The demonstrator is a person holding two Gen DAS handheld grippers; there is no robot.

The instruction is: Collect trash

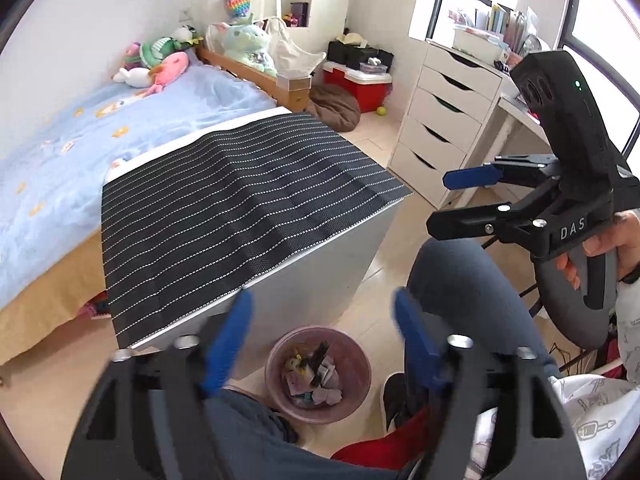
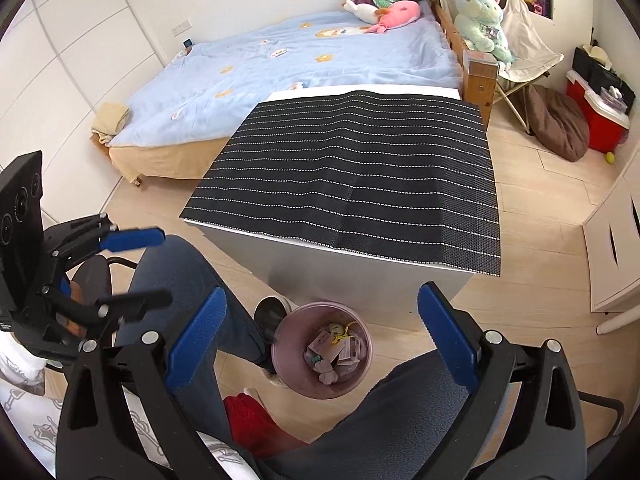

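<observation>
A pink waste bin (image 1: 352, 392) (image 2: 362, 376) stands on the wooden floor between a seated person's legs, holding several crumpled papers and wrappers (image 1: 316, 380) (image 2: 340, 354). My left gripper (image 1: 320, 312) hangs open above the bin, its blue pads (image 1: 228, 344) blurred, with nothing between them. It also shows at the left edge of the right wrist view as the left gripper (image 2: 162, 266), open. My right gripper (image 2: 322, 300) is open and empty over the bin's far rim. In the left wrist view the right gripper (image 1: 442, 202) sits off to the right, held by a hand.
A low white table (image 1: 320, 280) (image 2: 360, 276) covered by a black striped mat (image 1: 240, 200) (image 2: 360, 180) stands just behind the bin. Beyond are a blue bed (image 2: 300, 52), a white drawer unit (image 1: 440, 120), a red cooler (image 1: 360, 84) and a brown cushion (image 2: 560, 124). The person's jeans-clad legs (image 2: 192, 280) flank the bin.
</observation>
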